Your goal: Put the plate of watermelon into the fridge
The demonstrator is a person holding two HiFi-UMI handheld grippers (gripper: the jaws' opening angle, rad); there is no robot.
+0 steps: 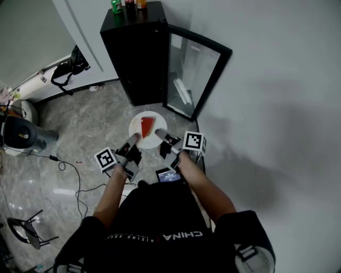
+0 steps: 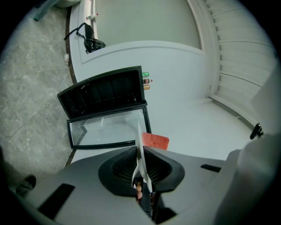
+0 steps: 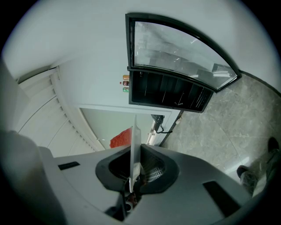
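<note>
A white plate [image 1: 136, 126] carries a red watermelon slice [image 1: 146, 127] and hangs in the air in front of the fridge. My left gripper [image 1: 134, 139] is shut on the plate's near left rim, my right gripper [image 1: 161, 137] on its near right rim. In the left gripper view the plate [image 2: 140, 151] shows edge-on between the jaws with the slice [image 2: 154, 140] beyond it. The right gripper view shows the same edge-on plate [image 3: 134, 145] and the slice [image 3: 121, 138] at its left. The black fridge [image 1: 139, 50] stands ahead, its glass door [image 1: 192, 72] swung open to the right.
Bottles [image 1: 128, 5] stand on top of the fridge. A black bag [image 1: 69, 66] leans on the wall at the left. A grey bin [image 1: 21, 134], cables [image 1: 66, 165] and a folding stool [image 1: 29, 232] are on the marble floor at the left. A white wall [image 1: 277, 80] runs along the right.
</note>
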